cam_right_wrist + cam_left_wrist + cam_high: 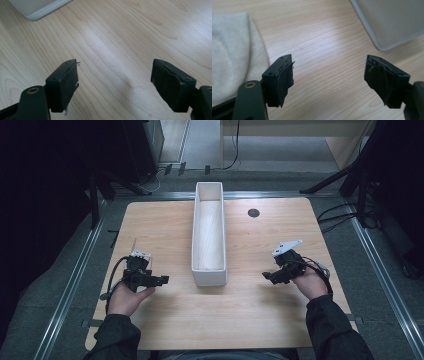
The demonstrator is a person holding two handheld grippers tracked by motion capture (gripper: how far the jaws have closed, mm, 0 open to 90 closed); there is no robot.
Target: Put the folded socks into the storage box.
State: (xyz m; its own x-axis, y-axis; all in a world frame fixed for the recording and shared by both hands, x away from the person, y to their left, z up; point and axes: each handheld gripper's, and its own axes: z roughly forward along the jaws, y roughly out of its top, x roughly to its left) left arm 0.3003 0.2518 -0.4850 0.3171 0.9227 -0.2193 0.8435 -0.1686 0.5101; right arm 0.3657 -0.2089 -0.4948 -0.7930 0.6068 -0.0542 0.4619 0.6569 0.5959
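A long white box (209, 270) stands lengthwise in the middle of the wooden table (260, 310). My left gripper (161, 280) is held low left of the box's near end and points toward it. In the left gripper view my left gripper (329, 66) is open over bare wood, with the box corner (392, 22) ahead at the right. My right gripper (268, 276) is right of the box's near end, also facing it. In the right gripper view my right gripper (115, 67) is open with nothing between its jaws, and the box corner (37, 8) sits at the upper left.
A pale woven cloth (229, 50) lies on the table just left of my left jaw. A small dark round hole (253, 212) sits in the table's far right part. Metal rails (75, 275) run along both table sides, with dark equipment and cables beyond.
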